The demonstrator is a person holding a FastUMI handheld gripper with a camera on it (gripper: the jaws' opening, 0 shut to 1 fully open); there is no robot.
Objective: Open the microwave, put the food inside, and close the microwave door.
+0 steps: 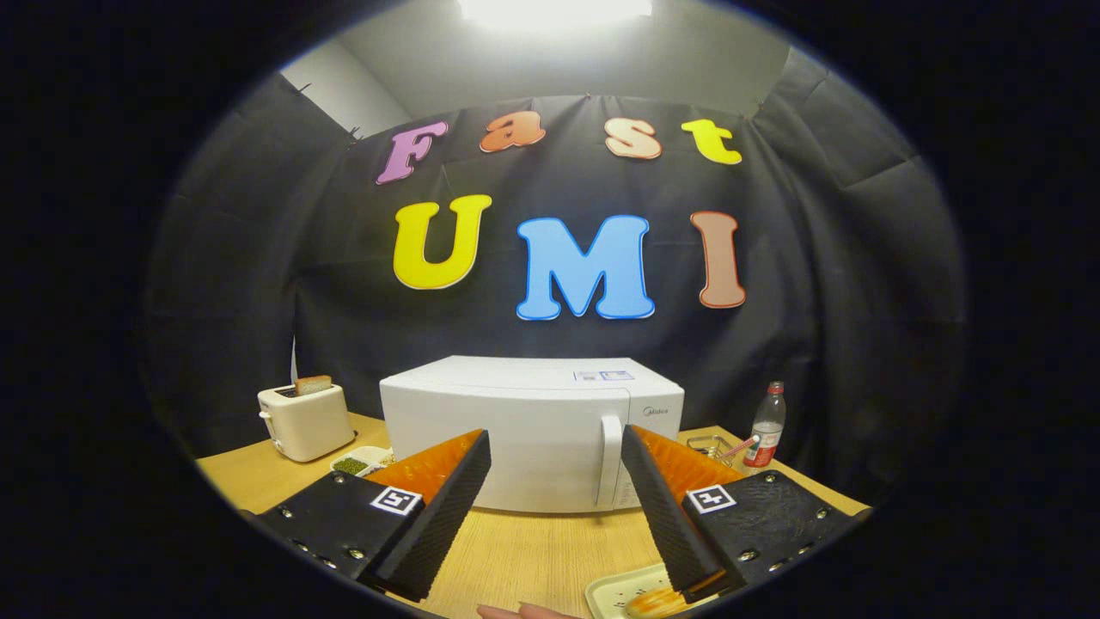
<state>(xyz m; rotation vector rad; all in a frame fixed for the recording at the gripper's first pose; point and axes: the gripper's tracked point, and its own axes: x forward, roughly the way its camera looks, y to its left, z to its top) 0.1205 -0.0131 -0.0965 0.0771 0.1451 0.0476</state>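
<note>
Hand-held gripper point(557, 481) spread wide and holding nothing, white microwave point(531, 430) just beyond its fingers on the wooden surface point(533, 550), door closed, upright handle point(610, 460) near its right edge, boxy and clean.

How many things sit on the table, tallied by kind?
Appliances: 2, a shut microwave and a toaster with bread in it.
Dishes: 2, a tray and a dish.
Bottles: 1, bottle.
Racks: 1, wire rack.
Total: 6.
The open tongs hold nothing.
</note>
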